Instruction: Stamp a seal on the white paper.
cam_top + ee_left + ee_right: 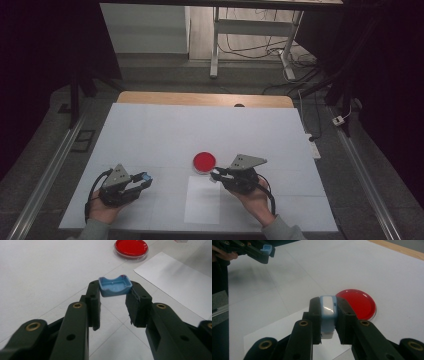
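My left gripper [113, 293] is shut on a small blue cap [115, 286], hollow side towards the camera, pinched at its two ends by the jaw tips. From above, that gripper [144, 178] sits at the table's front left with the cap [145, 176] at its tip. My right gripper [328, 315] is shut on a small pale blue case with a white face [327, 311], held upright. It [216, 175] hovers just in front of a round red dish [204, 161]. The left gripper [265, 251] and its cap [267, 248] appear far off at the upper left.
A white sheet of paper [202, 200] lies near the front edge between my hands, on the white table cover [165, 130]. The red dish [131, 247] stands beyond it. The wooden table edge [200, 98] runs along the back, with desk legs and cables on the floor behind.
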Motion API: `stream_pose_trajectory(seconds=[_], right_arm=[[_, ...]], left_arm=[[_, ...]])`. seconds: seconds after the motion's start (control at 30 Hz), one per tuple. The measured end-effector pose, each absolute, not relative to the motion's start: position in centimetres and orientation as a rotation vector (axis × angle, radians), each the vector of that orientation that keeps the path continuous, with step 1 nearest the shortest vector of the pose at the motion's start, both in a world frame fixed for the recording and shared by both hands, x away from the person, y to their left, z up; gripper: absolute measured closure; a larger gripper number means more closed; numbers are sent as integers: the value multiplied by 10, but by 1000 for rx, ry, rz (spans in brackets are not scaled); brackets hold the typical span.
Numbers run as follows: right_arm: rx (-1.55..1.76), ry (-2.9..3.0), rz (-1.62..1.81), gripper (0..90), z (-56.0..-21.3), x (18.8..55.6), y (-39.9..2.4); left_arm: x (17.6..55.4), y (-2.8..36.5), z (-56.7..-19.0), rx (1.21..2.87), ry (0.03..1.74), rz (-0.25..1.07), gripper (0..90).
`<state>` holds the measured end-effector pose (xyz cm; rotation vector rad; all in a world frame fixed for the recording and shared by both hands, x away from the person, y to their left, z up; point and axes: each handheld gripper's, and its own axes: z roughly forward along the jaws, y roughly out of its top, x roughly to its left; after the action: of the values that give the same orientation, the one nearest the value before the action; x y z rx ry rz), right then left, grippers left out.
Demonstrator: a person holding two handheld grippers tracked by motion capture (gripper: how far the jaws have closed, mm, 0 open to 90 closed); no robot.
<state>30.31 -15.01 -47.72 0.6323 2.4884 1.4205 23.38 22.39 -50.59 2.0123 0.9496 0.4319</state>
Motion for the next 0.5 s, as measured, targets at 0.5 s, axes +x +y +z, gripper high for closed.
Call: stream_pose_trajectory(seconds=[0.5], right_arm=[[582, 2549, 1414, 752, -481, 291, -142]], left_arm=[[234, 224, -506, 2013, 950, 429, 649]])
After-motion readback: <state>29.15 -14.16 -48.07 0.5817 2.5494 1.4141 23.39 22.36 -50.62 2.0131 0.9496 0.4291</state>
